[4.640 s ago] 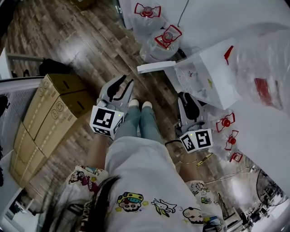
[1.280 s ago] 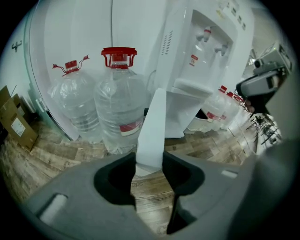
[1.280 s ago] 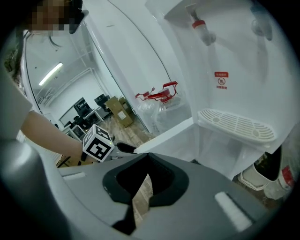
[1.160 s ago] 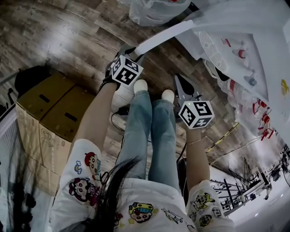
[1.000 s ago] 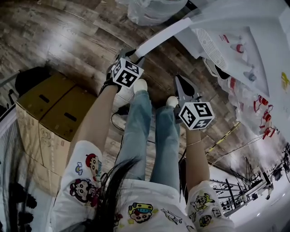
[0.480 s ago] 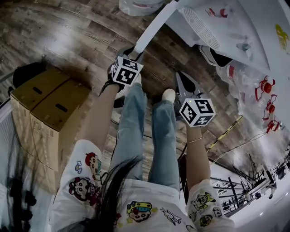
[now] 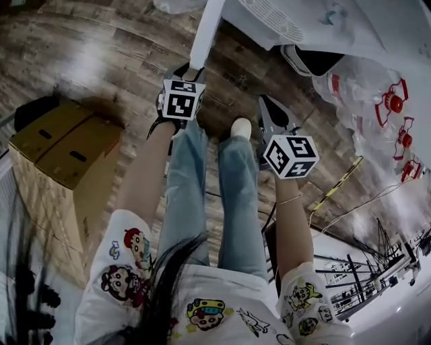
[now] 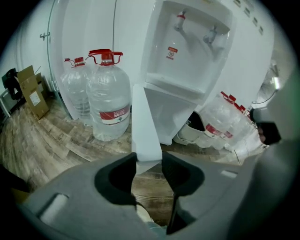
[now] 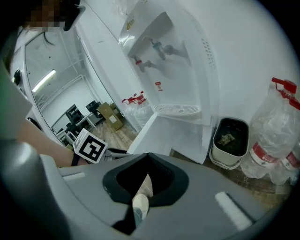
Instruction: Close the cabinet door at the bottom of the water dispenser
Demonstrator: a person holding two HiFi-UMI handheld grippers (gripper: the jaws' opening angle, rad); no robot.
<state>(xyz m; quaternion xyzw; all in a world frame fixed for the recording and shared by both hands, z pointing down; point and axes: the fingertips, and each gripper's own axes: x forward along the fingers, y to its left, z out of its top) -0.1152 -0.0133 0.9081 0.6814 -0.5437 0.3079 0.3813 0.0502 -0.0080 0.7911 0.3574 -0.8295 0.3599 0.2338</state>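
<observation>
Head view: left gripper at free edge of cabinet door, which is swung well out from water dispenser base. Right gripper near dispenser front, pinched together, nothing held.

Left gripper view: jaws clamped on door edge, shallow bite. Risk: edge slips out if push leaves hinge arc.

Right gripper view: door open under dispenser taps. Idle gripper could sit in swing path and get clipped.

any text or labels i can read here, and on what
No text here reads clearly.
Red label on the jug: white print, too blurred to read.
Red sticker on the dispenser: too small to read.
Labels on the boxes: too small to read.
Marker cube: black squares only, no words.
</observation>
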